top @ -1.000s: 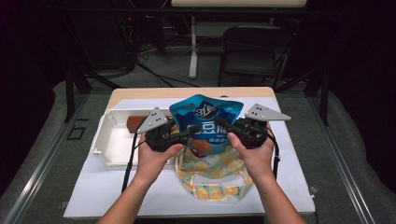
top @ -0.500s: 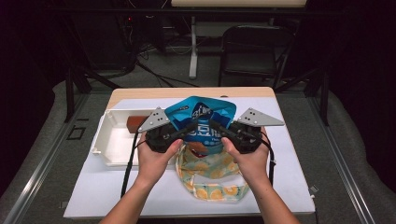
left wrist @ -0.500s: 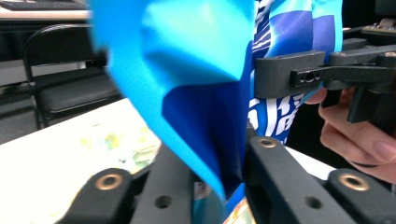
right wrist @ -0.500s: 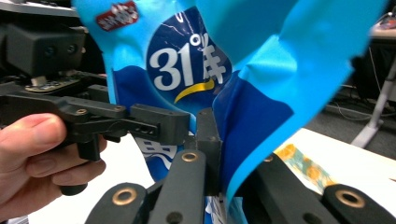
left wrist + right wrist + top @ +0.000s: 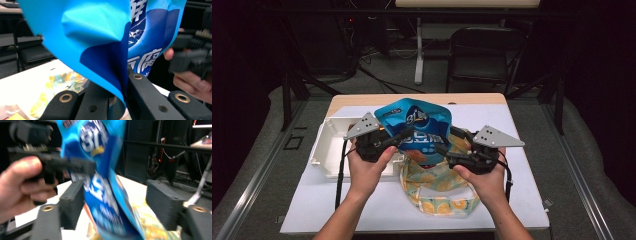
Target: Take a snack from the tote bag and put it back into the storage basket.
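White table (image 5: 522,200): left gripper (image 5: 404,134) clamped on blue snack bag (image 5: 422,132); right gripper (image 5: 447,145) jaws just opened, bag loose between; regrip low before lowering into printed tote (image 5: 437,192)

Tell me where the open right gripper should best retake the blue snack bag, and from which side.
Probably the bag's free right edge: the blue snack bag hangs upright over the orange-print bag, its left edge pinched in the left gripper. The right gripper would come in level from the right, jaws straddling that thin side seam.
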A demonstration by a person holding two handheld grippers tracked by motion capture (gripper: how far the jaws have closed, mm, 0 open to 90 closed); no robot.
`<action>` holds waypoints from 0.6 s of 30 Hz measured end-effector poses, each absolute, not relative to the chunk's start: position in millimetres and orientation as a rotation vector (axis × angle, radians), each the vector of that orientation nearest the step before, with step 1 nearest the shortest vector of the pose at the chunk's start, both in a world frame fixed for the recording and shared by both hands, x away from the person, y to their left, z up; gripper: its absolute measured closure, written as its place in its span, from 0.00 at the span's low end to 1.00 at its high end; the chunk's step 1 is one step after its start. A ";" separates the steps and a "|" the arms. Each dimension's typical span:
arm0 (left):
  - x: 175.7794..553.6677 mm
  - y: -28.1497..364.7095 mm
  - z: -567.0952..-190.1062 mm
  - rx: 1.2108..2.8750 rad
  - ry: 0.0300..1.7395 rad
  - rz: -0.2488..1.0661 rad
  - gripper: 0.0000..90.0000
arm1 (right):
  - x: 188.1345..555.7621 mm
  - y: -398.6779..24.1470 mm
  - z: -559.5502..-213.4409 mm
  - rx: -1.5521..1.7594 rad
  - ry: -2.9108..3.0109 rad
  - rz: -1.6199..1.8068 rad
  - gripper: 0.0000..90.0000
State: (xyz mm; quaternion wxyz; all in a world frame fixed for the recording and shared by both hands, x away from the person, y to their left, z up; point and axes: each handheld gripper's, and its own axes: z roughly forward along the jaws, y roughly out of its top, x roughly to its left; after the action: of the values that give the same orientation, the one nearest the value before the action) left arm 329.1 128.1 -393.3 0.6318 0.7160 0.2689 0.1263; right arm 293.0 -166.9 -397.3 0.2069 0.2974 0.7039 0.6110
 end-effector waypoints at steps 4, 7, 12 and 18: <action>327.7 136.7 -392.4 1.633 0.624 0.299 1.00 | 288.9 -177.6 -419.4 0.890 1.974 1.689 0.28; 327.4 143.3 -392.1 1.625 0.632 0.305 1.00 | 287.5 -186.8 -437.3 0.956 1.975 1.672 0.27; 326.5 154.8 -389.4 1.620 0.641 0.324 1.00 | 284.4 -202.9 -461.3 1.028 1.971 1.642 0.27; 325.8 173.3 -390.4 1.612 0.665 0.347 1.00 | 280.3 -211.1 -477.7 1.092 1.950 1.600 0.27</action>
State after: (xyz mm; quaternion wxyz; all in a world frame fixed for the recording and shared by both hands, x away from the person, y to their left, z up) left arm 325.8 173.3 -390.4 0.6302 0.7040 0.2905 0.1515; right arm 280.3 -211.1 -477.7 0.1954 0.3896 0.6957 0.5710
